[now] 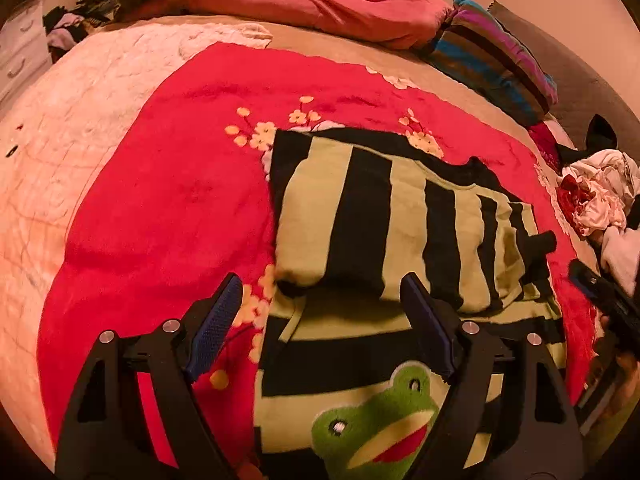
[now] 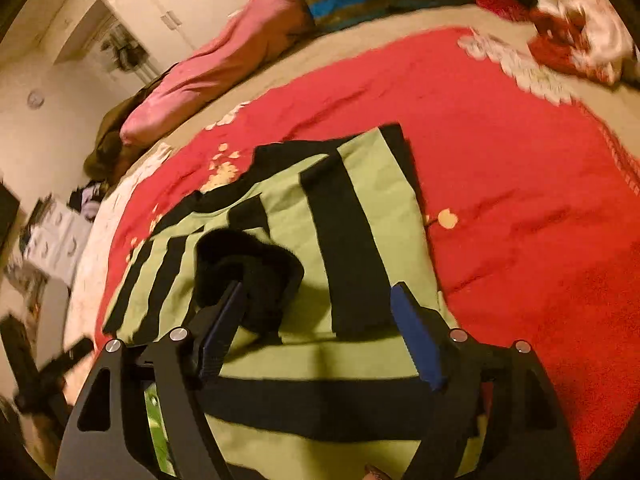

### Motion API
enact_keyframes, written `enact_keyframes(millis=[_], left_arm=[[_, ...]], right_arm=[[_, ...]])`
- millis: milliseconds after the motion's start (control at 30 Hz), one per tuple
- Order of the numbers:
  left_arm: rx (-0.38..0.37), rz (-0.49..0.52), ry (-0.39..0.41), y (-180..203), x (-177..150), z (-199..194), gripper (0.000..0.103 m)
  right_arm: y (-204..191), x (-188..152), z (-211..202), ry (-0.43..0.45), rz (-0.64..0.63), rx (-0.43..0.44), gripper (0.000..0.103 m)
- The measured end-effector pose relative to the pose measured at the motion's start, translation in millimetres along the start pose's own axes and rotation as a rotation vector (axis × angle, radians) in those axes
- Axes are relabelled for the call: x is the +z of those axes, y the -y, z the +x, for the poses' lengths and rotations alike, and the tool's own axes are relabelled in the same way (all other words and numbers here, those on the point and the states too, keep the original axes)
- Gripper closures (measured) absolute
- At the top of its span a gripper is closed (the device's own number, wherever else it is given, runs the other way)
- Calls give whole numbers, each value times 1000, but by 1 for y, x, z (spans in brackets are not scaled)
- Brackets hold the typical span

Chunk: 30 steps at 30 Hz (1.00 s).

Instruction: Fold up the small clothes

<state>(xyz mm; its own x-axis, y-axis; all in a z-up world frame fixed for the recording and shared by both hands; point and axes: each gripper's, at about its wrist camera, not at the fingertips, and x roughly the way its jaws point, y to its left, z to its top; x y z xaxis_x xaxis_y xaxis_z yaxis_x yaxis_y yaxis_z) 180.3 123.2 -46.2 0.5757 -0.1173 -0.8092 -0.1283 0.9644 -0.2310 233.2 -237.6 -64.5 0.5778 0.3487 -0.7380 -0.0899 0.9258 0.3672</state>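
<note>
A small green-and-black striped sweater (image 1: 400,220) lies on a red flowered blanket (image 1: 168,200), its sleeves folded across the body. A frog face (image 1: 376,428) shows on its near part. My left gripper (image 1: 324,308) hovers open over the sweater's near left part, with nothing pinched between the pads. In the right wrist view the same sweater (image 2: 360,208) fills the middle. My right gripper (image 2: 320,312) stands open above it. A black sleeve cuff (image 2: 256,264) bunches against the tip of its left finger; the right pad is well clear of it.
A pink pillow (image 1: 312,4) and a striped pillow (image 1: 492,52) lie along the far side of the bed. A heap of white and red clothes (image 1: 596,192) sits at the right. A white quilt (image 1: 72,120) covers the left; white drawers (image 1: 20,48) stand beyond.
</note>
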Motion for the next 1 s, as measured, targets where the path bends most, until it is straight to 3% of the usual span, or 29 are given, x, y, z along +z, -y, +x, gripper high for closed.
enact_keyframes(millis=[133,267,367,467,500,533,567,600,700,800,1000], left_arm=[[9,34,2,12,12,7,30],[-5,88,-1,29,19,14,30],[-2,131,-17,42,22,29,30],[46,142,-63,46,22,49,30],[47,138,-74,46,22,54,30],[47,137,-77,46,22,56,30],[52,138,-85,46,21,59,30],[53,139,-87,46,21,61,30],[44,128,-95,44,19,64,30],[37,113,-109,44,19,69,29],[41,102,-117,43,16,72,28]], right_arm=[[-37,4,-6,42,-196,60,30],[-53,8,15,-16,-340,43,44],[-50,14,41,-86,-401,38,44],[-43,13,52,-119,-423,12,44],[-38,14,56,-142,-415,34,49],[-32,14,55,-157,-407,64,61],[-29,13,53,-176,-399,107,92],[-25,13,49,-188,-387,160,96],[-11,14,27,-175,-349,257,97],[10,11,17,-170,-283,292,97],[12,-24,31,-282,-344,209,93]])
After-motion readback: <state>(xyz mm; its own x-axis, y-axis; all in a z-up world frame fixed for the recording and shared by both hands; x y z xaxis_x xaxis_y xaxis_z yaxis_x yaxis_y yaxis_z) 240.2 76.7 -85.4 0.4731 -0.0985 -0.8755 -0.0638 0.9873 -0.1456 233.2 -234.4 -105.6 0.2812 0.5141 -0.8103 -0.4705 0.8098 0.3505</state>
